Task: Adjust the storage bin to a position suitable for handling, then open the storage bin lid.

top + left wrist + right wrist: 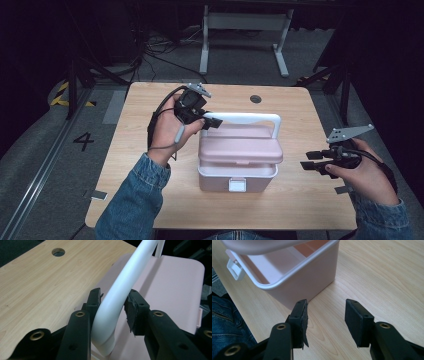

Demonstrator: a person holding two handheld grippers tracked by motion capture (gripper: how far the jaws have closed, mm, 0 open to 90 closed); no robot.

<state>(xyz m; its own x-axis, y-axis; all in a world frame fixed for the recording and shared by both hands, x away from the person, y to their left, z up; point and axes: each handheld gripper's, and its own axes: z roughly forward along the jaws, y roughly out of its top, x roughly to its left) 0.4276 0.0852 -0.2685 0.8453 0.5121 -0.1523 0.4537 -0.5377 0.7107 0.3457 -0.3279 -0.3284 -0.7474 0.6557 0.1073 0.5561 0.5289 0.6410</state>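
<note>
A: Dark room, cables on the floor, a metal frame at the back, and 1 pale wooden table [150, 150] with a round hole near its far edge. What sits on it?

B: 1 pink box [239, 160], about mid-table, nearer the person. Its lid [241, 148] is lifted off the tub [294, 277]; the right gripper view looks under the raised edge into the pink inside, and the white latch [237, 185] at the front hangs free.

A: Why is the lid up?

B: I judge that the left gripper [207, 121] raises it by the white handle [117, 292]. The handle stands upright over the lid, and the gripper has it at its left end, near the bend.

A: How do those jaws stand?

B: Narrow, with the handle between them. In the left gripper view 1 pad lies against the handle; on the other side I see a thin gap or shadow, so the hold looks loose rather than squeezed. With no firm pinch I would call them open around the handle.

A: And the right gripper [311, 165]?

B: It hovers over the table to the right of the box, apart from it, pointed at the tub's side. Its 2 pads [355, 322] stand wide, nothing between them but bare wood.
</note>
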